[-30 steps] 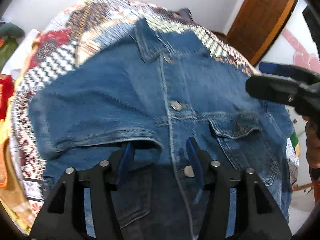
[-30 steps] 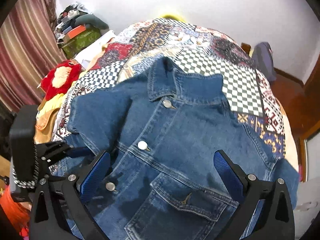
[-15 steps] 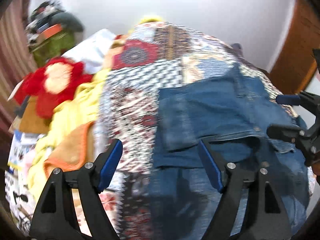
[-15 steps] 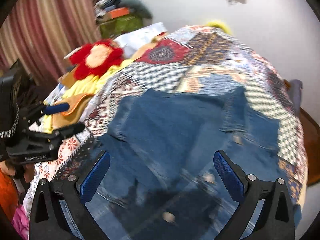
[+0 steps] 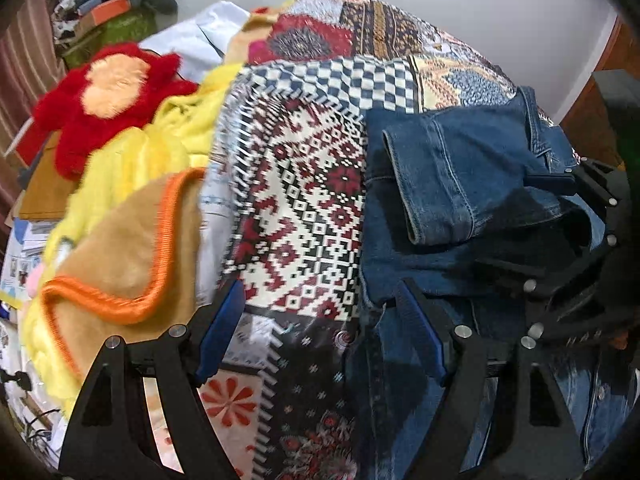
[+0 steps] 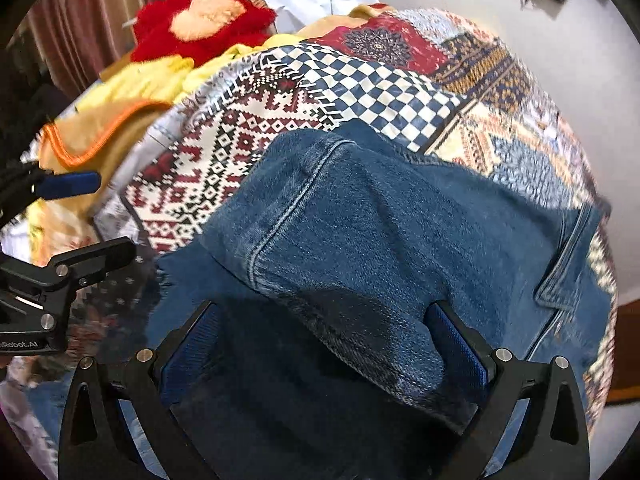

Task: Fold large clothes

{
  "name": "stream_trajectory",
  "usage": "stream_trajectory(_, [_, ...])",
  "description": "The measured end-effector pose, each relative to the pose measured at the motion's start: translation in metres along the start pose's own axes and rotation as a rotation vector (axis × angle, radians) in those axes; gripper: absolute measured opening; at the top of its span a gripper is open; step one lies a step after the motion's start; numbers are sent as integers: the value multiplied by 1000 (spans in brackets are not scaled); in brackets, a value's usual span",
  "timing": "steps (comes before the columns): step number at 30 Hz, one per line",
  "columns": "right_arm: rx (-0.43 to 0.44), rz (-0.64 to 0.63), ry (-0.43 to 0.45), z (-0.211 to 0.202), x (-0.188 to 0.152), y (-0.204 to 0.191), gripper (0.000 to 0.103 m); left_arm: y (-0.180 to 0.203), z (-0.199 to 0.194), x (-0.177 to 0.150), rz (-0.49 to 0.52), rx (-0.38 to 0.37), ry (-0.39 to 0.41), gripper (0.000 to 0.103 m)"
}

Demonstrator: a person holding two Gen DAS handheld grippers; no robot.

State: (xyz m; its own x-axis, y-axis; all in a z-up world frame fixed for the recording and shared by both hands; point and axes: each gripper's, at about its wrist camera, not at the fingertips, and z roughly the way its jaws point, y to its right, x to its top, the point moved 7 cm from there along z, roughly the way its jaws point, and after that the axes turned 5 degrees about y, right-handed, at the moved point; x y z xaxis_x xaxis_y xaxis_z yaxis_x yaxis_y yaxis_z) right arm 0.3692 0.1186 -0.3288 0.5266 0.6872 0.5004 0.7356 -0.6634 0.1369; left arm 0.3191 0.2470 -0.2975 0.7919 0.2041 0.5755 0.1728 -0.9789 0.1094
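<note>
Denim jacket (image 6: pixel 400 240) lies on the patchwork bedspread (image 5: pixel 300 200), one sleeve (image 5: pixel 452 176) already folded across it. Both the left claw (image 5: pixel 320 332) and right claw (image 6: pixel 320 344) hang with jaws apart, holding nothing. Best next to pinch the jacket's side edge at two points, keeping the seam taut. Blankets (image 5: pixel 120 240) crowd the bed beside a white wall (image 5: pixel 480 8).

We see our left gripper (image 5: pixel 320 328) as black angular arms, each with a triangular cut-out, silver screw heads at the joints and blue ribbed pads (image 5: pixel 218 332) on the fingers. Our right gripper (image 6: pixel 324 340) is built alike. At nine o'clock in its view, white lettering marks the left gripper's black body.
</note>
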Motion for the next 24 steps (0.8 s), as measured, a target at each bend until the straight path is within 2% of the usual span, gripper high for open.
stream_trajectory(1, [-15, -15, 5, 2, 0, 0, 98, 2, 5, 1, -2, -8, -5, 77])
stream_trajectory(5, [-69, -27, 14, 7, -3, 9, 69, 12, 24, 3, 5, -25, -34, 77])
stream_trajectory(7, [-66, 11, 26, 2, -3, 20, 54, 15, 33, 1, 17, -22, -47, 77])
stream_trajectory(8, [-66, 28, 31, -1, -3, 23, 42, 17, 38, 0, 19, -22, -57, 77])
stream_trajectory(12, [-39, 97, 49, -17, -5, 43, 21, 20, 53, -8, 4, -1, -79, 79])
stream_trajectory(15, [-45, 146, 91, -38, -8, 59, 17, 27, 59, -15, 33, 30, -80, 79])
stream_trajectory(19, [-78, 215, 154, -71, -18, 86, 16, 30, 58, -16, 66, 64, -75, 80])
stream_trajectory(24, [-122, 309, 182, -102, -50, 126, 16, 26, 60, -18, 52, 65, -91, 84])
